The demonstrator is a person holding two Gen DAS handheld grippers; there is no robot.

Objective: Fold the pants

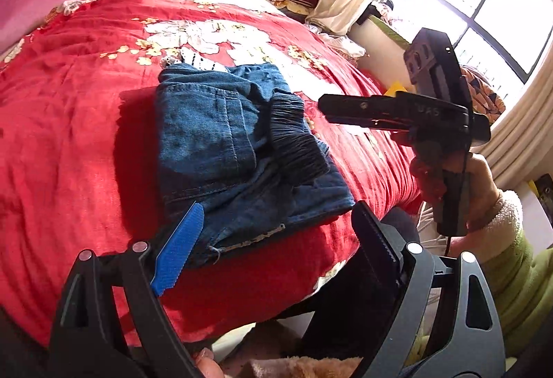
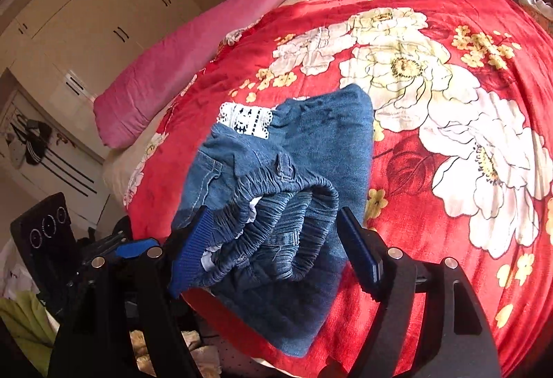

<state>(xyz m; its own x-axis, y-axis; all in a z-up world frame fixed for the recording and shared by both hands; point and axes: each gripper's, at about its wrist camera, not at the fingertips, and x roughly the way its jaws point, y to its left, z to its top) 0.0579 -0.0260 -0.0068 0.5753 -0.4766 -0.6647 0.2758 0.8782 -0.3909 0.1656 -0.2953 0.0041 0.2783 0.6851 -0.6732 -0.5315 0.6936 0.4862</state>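
- Black left gripper, blue-padded fingers apart, empty, at lower frame.
- Folded blue denim pants lie mid-frame on the red floral bedspread.
- Right gripper fingers apart, straddling the pants' elastic waistband without pressing.

The pants are blue denim with paler stitching, a darker gathered waistband, and a white lace patch pierced with small dark holes. Under them the blanket is bright red, printed with large white flowers and small yellow blossoms. A pink quilt lies at its edge. The left gripper and the right gripper are black with ribbed blue pads. A sleeve is light green with a cream cuff
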